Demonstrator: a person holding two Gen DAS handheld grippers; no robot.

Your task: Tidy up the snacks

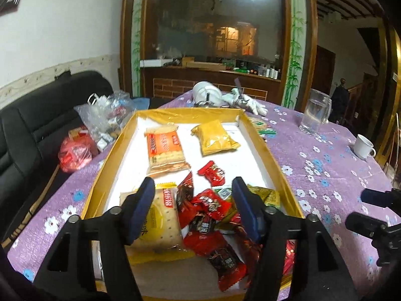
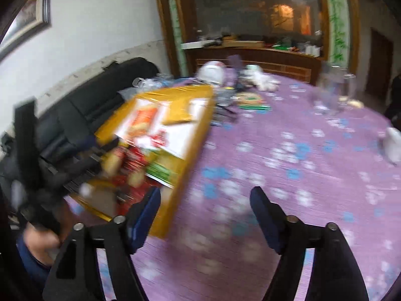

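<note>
The snacks (image 1: 208,210) lie piled at the near end of a gold box (image 1: 263,148) on the purple tablecloth (image 1: 325,165). The left gripper (image 1: 193,193) hovers above them, fingers spread, holding nothing. Right of the box, the right gripper (image 2: 205,200) is spread over bare cloth, 1 glass mug (image 1: 315,113) far right.

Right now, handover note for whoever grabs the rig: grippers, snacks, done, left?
Left gripper: open, empty, above the near end of the gold box.
Right gripper: open, empty, over bare purple tablecloth beside the box; that view is blurred.
In the box: orange cracker pack and yellow pouch lying apart at the far end; yellow cracker pack and the red sachets heaped at the near end.
Outside it: green-edged packets by the far right corner.
Left: sort the heap, bring in those packets.
</note>
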